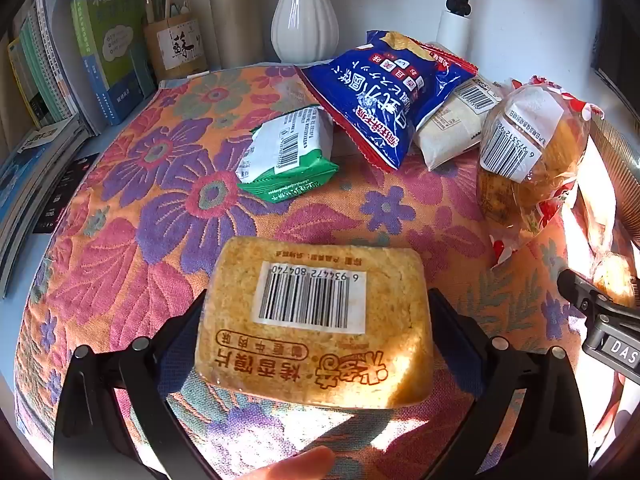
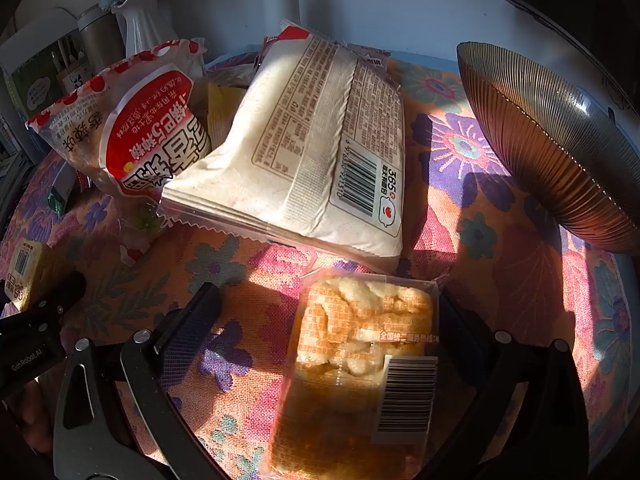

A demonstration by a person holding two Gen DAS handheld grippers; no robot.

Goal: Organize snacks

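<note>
My left gripper (image 1: 316, 320) is shut on a yellow toast-slice packet (image 1: 316, 316) with a barcode and holds it just above the floral cloth. Beyond it lie a green-and-white packet (image 1: 286, 154), a blue biscuit bag (image 1: 386, 92), a white bread pack (image 1: 452, 124) and a red-white bun bag (image 1: 528, 152). My right gripper (image 2: 328, 320) is open around a clear orange pastry packet (image 2: 360, 360), which touches the right finger; the left finger stands apart. Ahead in the right wrist view lie the white bread pack (image 2: 316, 148) and the bun bag (image 2: 136, 120).
A ribbed metallic bowl (image 2: 560, 140) stands at the right of the cloth. A white vase (image 1: 306, 16), a thermos (image 1: 234, 12), a pen holder (image 1: 176, 46) and stacked books (image 1: 60, 80) line the back and left. A white lamp stem (image 1: 456, 8) stands behind the snacks.
</note>
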